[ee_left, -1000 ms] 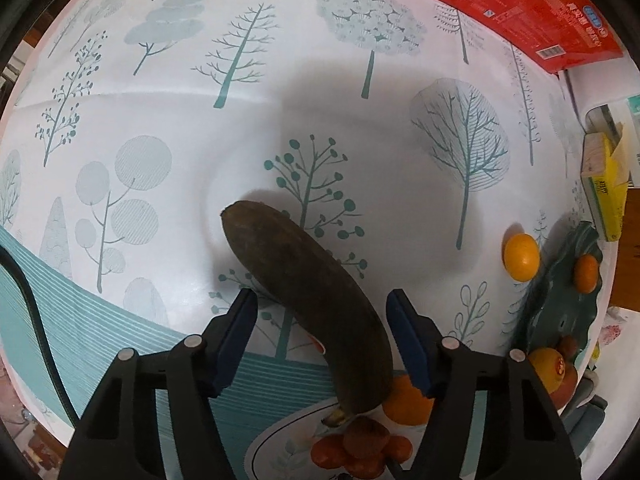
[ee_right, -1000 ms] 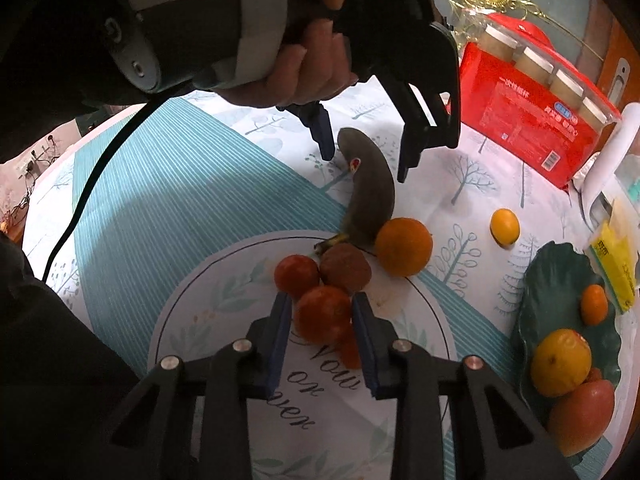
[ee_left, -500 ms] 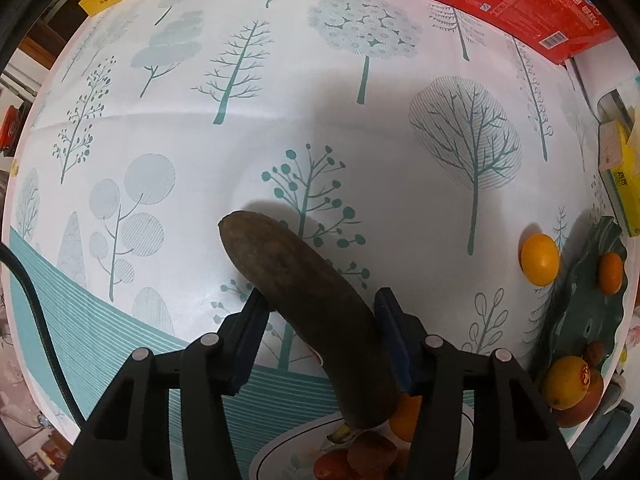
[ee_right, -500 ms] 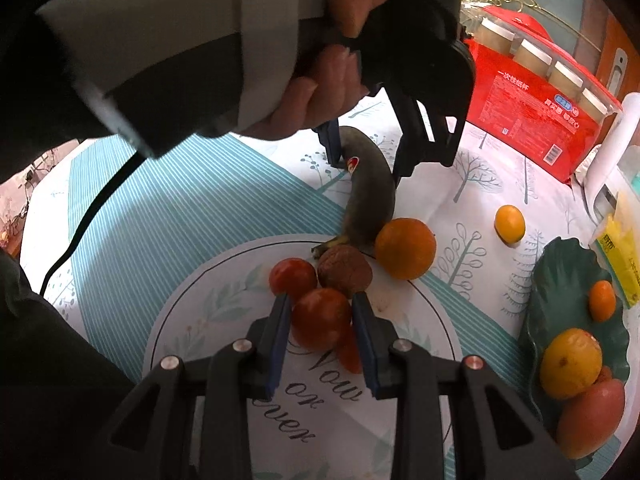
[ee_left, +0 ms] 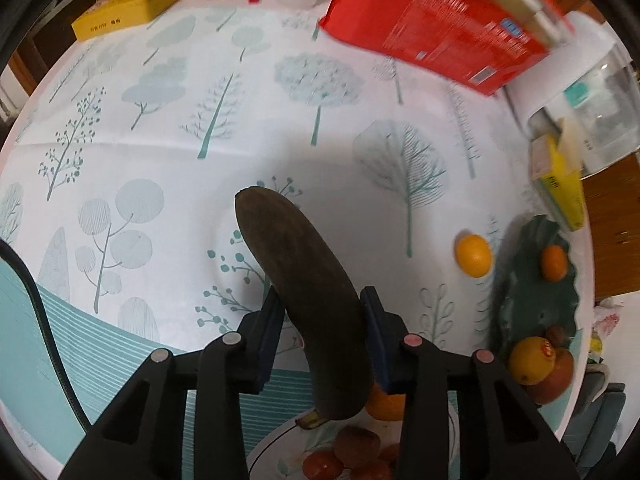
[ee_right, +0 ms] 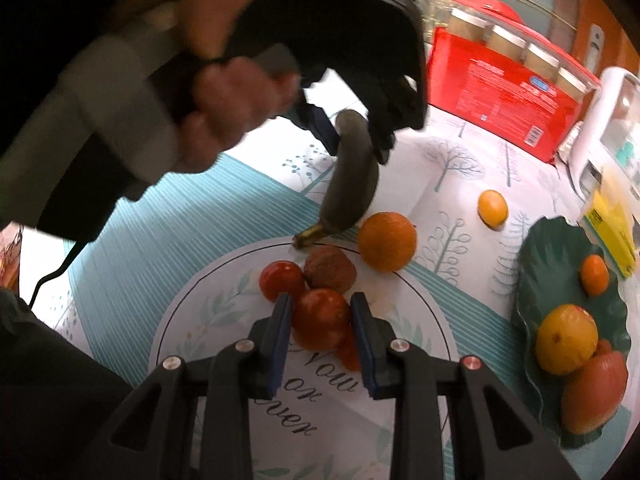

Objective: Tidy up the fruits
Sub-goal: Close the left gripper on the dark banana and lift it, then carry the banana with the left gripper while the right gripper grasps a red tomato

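My left gripper (ee_left: 320, 312) is shut on a dark overripe banana (ee_left: 308, 296), lifted off the tree-print tablecloth; it also shows in the right wrist view (ee_right: 352, 172), with the stem end low near the cloth. My right gripper (ee_right: 320, 316) is shut on a red tomato (ee_right: 320, 318) among other small red fruits (ee_right: 282, 280) and a brown one (ee_right: 330, 268). An orange (ee_right: 386, 240) lies beside them. A green leaf-shaped dish (ee_right: 560, 248) at the right holds several fruits.
A small loose orange (ee_right: 493, 207) lies near the dish. A red box (ee_right: 496, 92) with jars stands at the back. A yellow box (ee_left: 558, 184) and a white appliance (ee_right: 608, 128) are at the right. A yellow box (ee_left: 124, 8) and bottles stand at the far edge.
My left gripper closed on the banana and raised its far end off the cloth. The right gripper stays shut on the tomato.
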`<state>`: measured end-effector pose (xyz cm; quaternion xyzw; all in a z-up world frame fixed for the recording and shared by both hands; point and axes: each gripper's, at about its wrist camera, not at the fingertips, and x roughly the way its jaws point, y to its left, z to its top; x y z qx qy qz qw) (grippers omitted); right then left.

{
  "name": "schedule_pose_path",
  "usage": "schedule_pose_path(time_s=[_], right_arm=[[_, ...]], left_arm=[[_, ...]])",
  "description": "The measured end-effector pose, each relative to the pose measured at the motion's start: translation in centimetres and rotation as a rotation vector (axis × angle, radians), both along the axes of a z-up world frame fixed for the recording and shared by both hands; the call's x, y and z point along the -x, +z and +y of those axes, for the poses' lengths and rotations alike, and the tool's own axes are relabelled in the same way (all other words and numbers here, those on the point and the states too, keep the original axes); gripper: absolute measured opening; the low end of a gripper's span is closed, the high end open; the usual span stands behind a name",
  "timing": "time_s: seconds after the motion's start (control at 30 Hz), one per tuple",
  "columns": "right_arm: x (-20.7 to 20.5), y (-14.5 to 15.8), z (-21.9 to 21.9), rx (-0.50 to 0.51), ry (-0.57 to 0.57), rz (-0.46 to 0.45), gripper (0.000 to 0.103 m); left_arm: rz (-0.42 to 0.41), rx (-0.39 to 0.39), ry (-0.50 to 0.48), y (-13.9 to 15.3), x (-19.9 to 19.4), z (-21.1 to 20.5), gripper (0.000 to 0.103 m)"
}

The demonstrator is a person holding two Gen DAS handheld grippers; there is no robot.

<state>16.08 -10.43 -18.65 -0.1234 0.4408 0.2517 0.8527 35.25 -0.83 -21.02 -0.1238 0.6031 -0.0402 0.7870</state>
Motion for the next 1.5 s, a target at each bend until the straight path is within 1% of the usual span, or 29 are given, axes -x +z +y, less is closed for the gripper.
schedule_pose_path(time_s=[0.1,0.2,0.33,0.53,0.67,0.8,1.0,1.23,1.5], right_arm=[[0.1,0.3,-0.5,-0.019,-0.055,0.007,0.029],[0.4,0.6,-1.1,-0.035,-0.11,0.008,0.029],[1.2,1.2,-1.7,-0.055,-0.175,-0.001,0.029],[2.6,2.0,-2.2,-0.089,-0.263,-0.025,0.029],[3.5,2.6,-2.5,-0.112,-0.295,-0.042,0.029],[4.2,3.4,-3.3,-0.127,-0.32,-0.059,0.029],[5.0,5.1,-5.7,-0.139,-0.359,-0.095,0.029],[5.6,6.9,-10.4,-0.15,-0.409,-0.132,0.029],[5.8,7.9,-15.9,-0.155,-0.431,-0.152,0.029]], left_arm=[[-0.059,0.044,-0.004,1.7,0.8,1.3,0.036],[-0.143,0.095,-0.014,3.2,1.4,2.3,0.036],[-0.232,0.161,-0.031,5.2,2.5,3.6,0.034],[-0.341,0.196,-0.071,8.3,4.3,4.4,0.032],[-0.407,0.219,-0.098,10.5,5.8,4.5,0.032],[-0.454,0.222,-0.132,12.4,6.9,3.7,0.032],[-0.499,0.218,-0.179,14.2,8.5,1.6,0.032],[-0.535,0.215,-0.21,15.9,10.1,-1.7,0.032],[-0.56,0.2,-0.222,17.1,11.1,-6.4,0.032]])
